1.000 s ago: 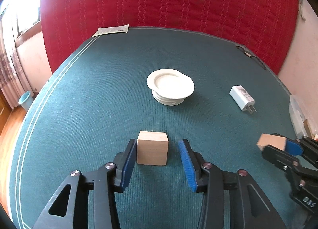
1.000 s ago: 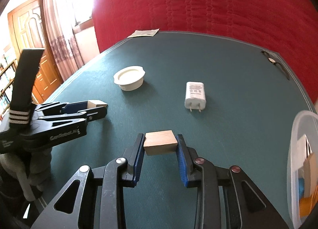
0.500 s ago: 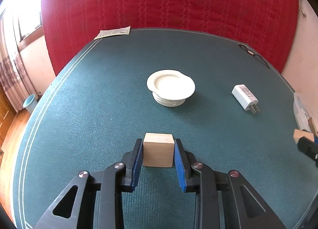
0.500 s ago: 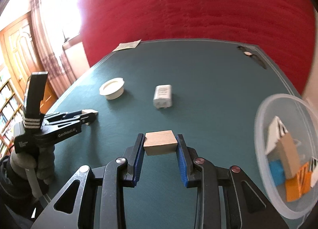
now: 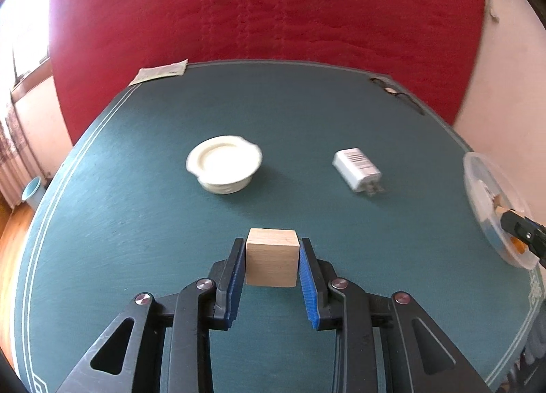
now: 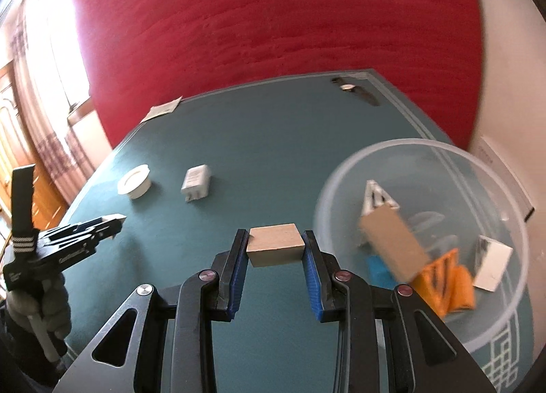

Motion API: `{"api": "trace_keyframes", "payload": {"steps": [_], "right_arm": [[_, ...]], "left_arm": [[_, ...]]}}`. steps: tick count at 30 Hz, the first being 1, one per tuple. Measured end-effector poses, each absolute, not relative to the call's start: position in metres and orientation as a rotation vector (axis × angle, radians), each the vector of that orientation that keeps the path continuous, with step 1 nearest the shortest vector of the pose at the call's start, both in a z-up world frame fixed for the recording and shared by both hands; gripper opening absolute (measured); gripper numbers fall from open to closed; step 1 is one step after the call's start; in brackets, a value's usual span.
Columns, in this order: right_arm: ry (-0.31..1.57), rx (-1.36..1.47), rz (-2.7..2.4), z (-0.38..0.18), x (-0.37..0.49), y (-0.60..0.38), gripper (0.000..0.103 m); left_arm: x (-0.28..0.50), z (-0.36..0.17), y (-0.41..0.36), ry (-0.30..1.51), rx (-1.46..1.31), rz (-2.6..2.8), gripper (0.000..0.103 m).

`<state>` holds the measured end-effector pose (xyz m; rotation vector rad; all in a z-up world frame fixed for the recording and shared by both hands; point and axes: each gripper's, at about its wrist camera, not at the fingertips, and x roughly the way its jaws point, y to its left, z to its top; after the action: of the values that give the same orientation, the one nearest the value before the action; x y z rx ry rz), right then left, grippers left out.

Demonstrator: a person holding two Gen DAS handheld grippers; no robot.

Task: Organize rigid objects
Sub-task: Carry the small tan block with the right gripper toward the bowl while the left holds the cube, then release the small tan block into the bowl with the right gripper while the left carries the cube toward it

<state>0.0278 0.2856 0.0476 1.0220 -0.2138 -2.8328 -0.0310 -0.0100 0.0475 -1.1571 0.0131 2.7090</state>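
A: Left gripper clamps a cube; right gripper clamps a block beside the tub at the table's right edge.
B: Risk: released short, the block strikes the rim.

Red quilted wall, sunlit window

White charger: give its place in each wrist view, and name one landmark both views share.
Left wrist: white charger lies right of centre on the green table, right of the white dish.
Right wrist: white charger lies left of centre, again right of the dish.
Shared landmark: the dish.
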Motion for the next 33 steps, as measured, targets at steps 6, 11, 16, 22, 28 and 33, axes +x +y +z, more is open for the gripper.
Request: {"api": "trace_keyframes", "payload": {"steps": [6,11,16,22,28,33], "right_arm": [[-0.300,1.023,-2.944,0.053,0.036,0.325,0.032],[-0.386,1.024,-3.068,0.056,0.042,0.363,0.032],[-0.452,1.031,-3.135,0.053,0.050,0.395,0.032],[-0.491,1.037,-3.177,0.049,0.056,0.413,0.033],[-0.549,1.002,-3.215,0.051,0.060,0.426,0.037],[-0.540,0.979,-3.231,0.052,0.062,0.426,0.037]], "left_arm": [[-0.027,0.056,0.015,0.035,-1.119,2.668,0.032],[-0.024,0.063,0.038,0.059,-1.083,2.629,0.032],[-0.019,0.070,0.063,0.088,-1.051,2.595,0.032],[-0.012,0.078,0.091,0.124,-1.007,2.540,0.032],[-0.006,0.088,0.120,0.158,-0.955,2.483,0.032],[0.000,0.094,0.141,0.183,-0.922,2.435,0.032]]}}
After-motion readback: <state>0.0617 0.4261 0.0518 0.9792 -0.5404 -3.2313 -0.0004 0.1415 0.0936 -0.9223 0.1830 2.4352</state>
